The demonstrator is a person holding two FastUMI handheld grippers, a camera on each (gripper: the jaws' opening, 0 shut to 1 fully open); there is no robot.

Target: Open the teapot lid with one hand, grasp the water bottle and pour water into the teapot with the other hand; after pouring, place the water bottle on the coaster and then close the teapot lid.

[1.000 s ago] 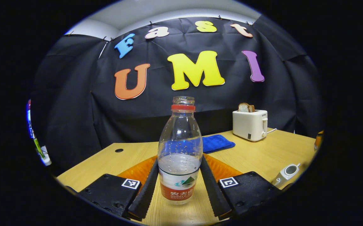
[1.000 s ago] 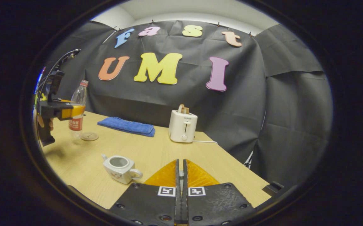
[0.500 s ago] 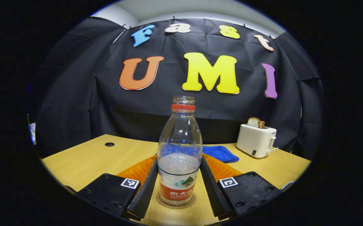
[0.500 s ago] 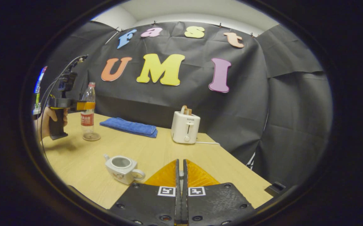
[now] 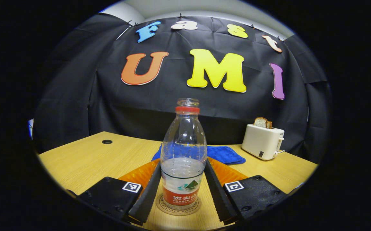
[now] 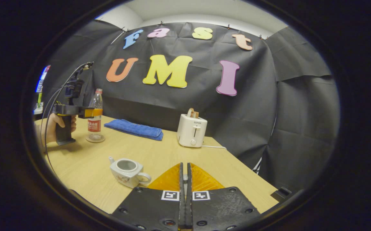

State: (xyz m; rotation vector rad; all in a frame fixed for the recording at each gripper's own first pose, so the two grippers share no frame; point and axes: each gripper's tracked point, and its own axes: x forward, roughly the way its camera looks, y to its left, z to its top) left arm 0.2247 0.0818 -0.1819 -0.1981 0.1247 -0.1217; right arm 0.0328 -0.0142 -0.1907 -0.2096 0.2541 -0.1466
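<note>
From my left gripper view, the water bottle (image 5: 183, 160) stands upright on the coaster (image 5: 178, 208), between the left gripper's (image 5: 181, 192) two fingers. Behind the bottle I see the folded towel (image 5: 224, 154) on the table (image 5: 86, 160), and the toaster (image 5: 262, 141) farther right with bread (image 5: 262, 122) in its slot. In my right gripper view, the teapot (image 6: 127, 168) sits on the table just left of my right gripper (image 6: 184, 192), well apart from the bottle at far left; towel and toaster lie between, toward the back.
</note>
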